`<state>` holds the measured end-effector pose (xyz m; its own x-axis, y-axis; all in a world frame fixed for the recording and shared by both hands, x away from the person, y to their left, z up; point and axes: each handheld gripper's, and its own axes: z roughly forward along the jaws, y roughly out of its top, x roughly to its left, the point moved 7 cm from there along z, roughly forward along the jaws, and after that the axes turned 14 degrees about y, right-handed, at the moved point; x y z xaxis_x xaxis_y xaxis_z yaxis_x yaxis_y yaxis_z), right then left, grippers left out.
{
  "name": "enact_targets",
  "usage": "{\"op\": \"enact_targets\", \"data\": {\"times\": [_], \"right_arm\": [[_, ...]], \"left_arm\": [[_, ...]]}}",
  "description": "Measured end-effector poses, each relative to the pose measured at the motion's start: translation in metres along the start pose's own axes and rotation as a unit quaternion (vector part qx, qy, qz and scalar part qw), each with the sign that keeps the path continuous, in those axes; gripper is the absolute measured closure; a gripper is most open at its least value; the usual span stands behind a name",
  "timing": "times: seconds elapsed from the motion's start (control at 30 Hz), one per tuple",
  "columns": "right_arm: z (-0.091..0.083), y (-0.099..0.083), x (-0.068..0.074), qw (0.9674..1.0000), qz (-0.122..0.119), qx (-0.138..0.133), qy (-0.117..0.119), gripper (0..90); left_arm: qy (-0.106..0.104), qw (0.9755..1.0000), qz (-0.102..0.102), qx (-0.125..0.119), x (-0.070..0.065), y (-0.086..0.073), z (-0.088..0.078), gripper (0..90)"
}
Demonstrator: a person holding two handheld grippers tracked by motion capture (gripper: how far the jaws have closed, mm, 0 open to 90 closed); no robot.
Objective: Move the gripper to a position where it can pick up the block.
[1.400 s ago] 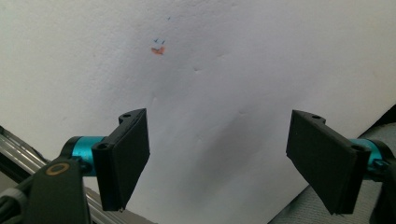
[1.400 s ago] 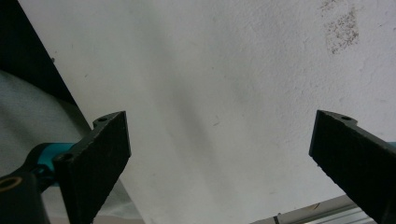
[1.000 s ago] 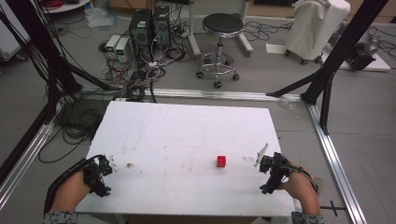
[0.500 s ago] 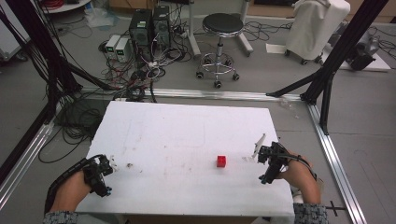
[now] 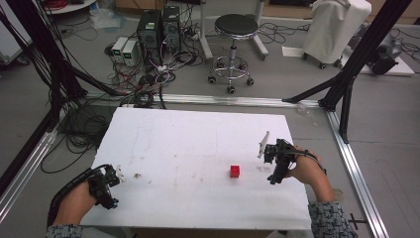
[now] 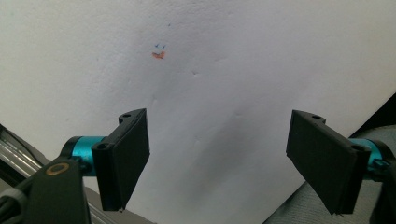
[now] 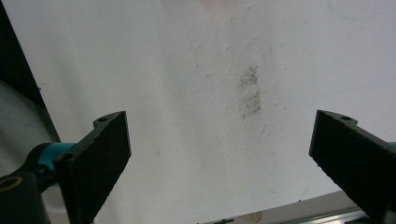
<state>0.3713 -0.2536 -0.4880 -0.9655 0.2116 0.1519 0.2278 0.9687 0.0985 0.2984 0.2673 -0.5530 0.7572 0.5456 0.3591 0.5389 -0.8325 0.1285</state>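
Nothing is being handled yet: both the left hand-held gripper [image 5: 115, 177] and the right hand-held gripper [image 5: 271, 157] are hanging released, the red cube [image 5: 235, 171] sitting untouched on the tabletop [image 5: 198, 139].

Left claw [image 5: 115, 179] low, right claw [image 5: 271, 159] raised (both gaping)

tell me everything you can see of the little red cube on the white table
The small red cube is one solid-coloured block with no markings that can be made out at this size; its material cannot be told. It sits flat on the white table, right of centre and toward the person's side. Nothing but the table touches it. The right gripper is its nearer neighbour, off to its right with a clear gap; the left gripper is far off near the table's left edge.
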Motion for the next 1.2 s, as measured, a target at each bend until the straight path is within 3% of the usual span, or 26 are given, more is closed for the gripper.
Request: {"op": "enact_targets", "data": {"times": [0.27, 0.47, 0.63, 0.97, 1.2], "right_arm": [[-0.011, 0.02, -0.009, 0.9999, -0.015, 0.0, -0.004, 4.7], [-0.01, 0.034, -0.013, 0.9996, -0.025, 0.012, -0.001, 4.7], [-0.007, 0.043, -0.018, 0.9997, -0.023, 0.005, -0.003, 4.7], [0.01, 0.06, -0.025, 0.9986, -0.048, 0.024, -0.001, 4.7], [0.029, 0.078, -0.027, 0.9955, -0.085, 0.042, -0.001, 4.7]], "left_arm": [[0.0, 1.0, 0.002, -0.002, -0.001, 0.002, 0.0, 21.7], [0.0, 1.0, 0.0, -0.005, 0.0, 0.001, -0.002, 21.6], [0.001, 1.0, 0.001, -0.005, -0.001, 0.002, -0.001, 21.6], [-0.001, 1.0, 0.001, -0.005, -0.001, 0.002, 0.001, 21.6], [-0.004, 1.0, 0.0, -0.006, -0.001, 0.002, 0.0, 21.7]]}}
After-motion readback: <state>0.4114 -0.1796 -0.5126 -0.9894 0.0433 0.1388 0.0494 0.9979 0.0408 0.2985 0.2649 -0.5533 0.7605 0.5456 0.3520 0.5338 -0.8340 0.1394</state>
